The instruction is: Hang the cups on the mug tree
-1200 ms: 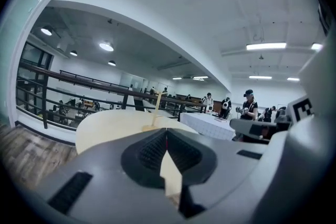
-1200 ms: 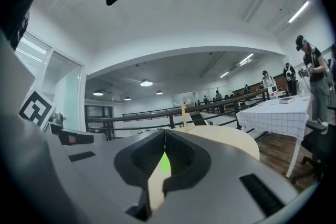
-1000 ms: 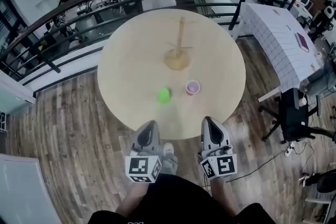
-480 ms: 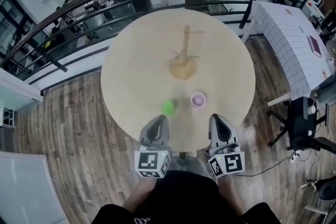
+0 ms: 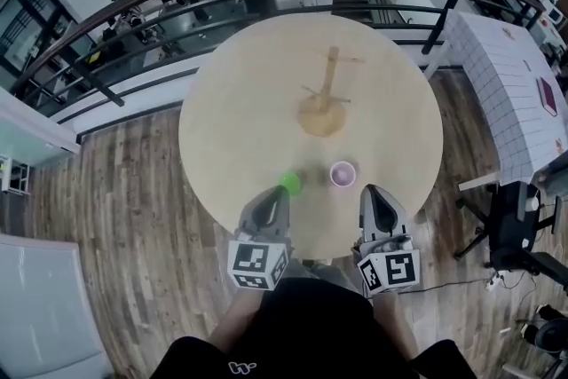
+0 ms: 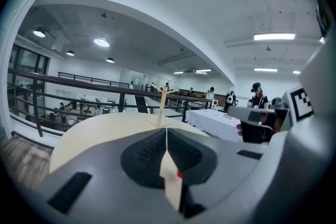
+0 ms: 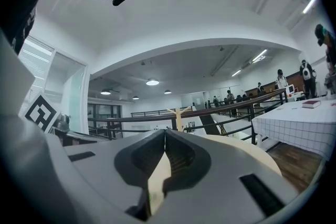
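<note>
**A:** Where are the cups at this moment?

**B:** Both are on the table [image 5: 222, 120], near the edge where the person stands. The green cup [image 5: 289, 183] is just in front of the left gripper [image 5: 276, 193]; I cannot tell if they touch. The pink cup [image 5: 343, 174] stands upright, near the right gripper [image 5: 372, 192] but apart from it. The tree [image 5: 327, 93] is beyond them, about the middle of the table, and its pegs are bare.

**A:** And the jaws?

**B:** Both pairs are pressed fully together, and nothing is between them.

**A:** So how should the first pick be done well?

**B:** In my opinion, the left jaws must open before the gripper goes closer. A closed tip would only push the green cup away. I cannot see where the handles point, so this needs a look first. It is better to take the cup by its wall or rim, so the handle stays free for a peg.

**A:** Any risk at the tree?

**B:** It looks thin and light. I would slide the handle on gently, so it does not tip.
</note>
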### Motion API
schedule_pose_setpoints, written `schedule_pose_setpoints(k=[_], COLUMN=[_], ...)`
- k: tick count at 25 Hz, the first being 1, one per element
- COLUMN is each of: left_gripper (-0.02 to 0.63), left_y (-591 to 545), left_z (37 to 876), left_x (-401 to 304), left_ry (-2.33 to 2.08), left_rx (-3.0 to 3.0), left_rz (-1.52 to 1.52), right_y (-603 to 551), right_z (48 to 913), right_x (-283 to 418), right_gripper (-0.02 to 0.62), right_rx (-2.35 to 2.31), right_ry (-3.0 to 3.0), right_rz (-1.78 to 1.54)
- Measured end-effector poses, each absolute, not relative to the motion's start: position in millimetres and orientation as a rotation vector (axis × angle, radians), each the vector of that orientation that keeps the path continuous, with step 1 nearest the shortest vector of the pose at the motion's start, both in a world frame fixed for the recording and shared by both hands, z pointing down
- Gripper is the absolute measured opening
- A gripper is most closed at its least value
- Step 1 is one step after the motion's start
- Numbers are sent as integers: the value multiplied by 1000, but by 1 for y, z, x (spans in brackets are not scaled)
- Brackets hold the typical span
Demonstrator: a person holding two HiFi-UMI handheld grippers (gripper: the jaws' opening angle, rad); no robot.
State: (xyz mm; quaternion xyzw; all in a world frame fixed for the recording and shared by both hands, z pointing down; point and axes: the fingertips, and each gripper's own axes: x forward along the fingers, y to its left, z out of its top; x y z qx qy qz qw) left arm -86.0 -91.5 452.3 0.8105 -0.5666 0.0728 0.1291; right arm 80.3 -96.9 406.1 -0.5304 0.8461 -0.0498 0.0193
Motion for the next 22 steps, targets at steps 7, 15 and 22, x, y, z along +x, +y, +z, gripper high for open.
schedule_pose_setpoints(k=[7, 15, 22], left_gripper=[44, 255, 278], left_y=[-108, -117, -133], left_z=[475, 528, 578], left_x=[-82, -57, -58], left_ry=[-1437, -1021, -859], left_rx=[2456, 2481, 2374], left_rz=[496, 963, 1229], right_y=[-101, -94, -87], right_z=[413, 427, 438], right_x=[76, 82, 83], right_gripper=[9, 9, 10], right_rx=[-1615, -1592, -1599], right_ry=[2649, 2654, 2657], right_rz=[-192, -267, -319])
